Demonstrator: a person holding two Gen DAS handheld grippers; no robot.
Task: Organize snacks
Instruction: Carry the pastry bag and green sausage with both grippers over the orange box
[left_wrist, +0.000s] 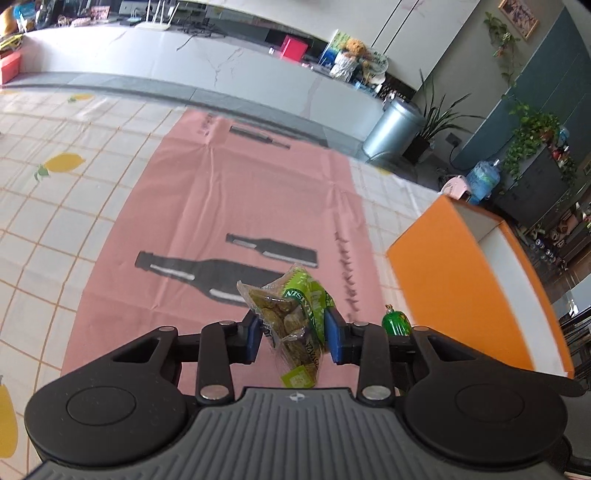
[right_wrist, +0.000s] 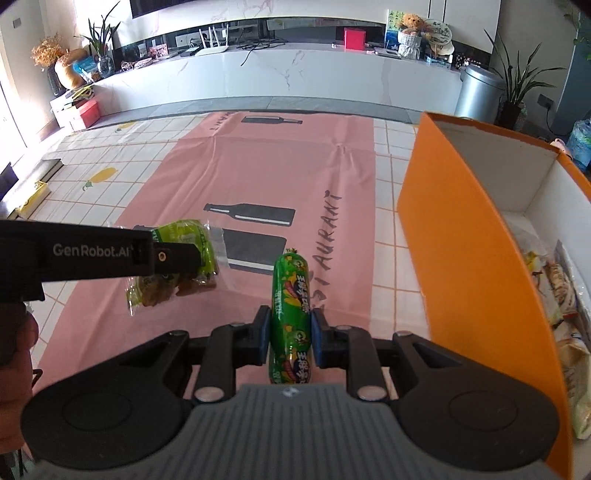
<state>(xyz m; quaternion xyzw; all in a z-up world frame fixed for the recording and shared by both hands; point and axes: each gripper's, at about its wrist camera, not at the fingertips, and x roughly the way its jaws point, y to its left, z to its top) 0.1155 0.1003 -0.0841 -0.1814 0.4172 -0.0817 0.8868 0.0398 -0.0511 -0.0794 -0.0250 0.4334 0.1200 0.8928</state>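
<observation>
Green sausage snack (right_wrist: 290, 321) stands clamped between the right gripper (right_wrist: 289, 334) pads, above the pink mat (right_wrist: 258, 177). Beside it, the left gripper (left_wrist: 295, 328) pinches a clear green-labelled snack packet (left_wrist: 291, 317), left of the orange box (right_wrist: 461, 258).

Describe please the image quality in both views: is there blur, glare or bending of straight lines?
Left wrist view: the orange box is smeared by motion blur, while the raisin packet in the left gripper stays sharp. Right wrist view: strong window glare at the left edge; the sausage in the right gripper is sharp. Both views: fisheye curves the tablecloth grid.
</observation>
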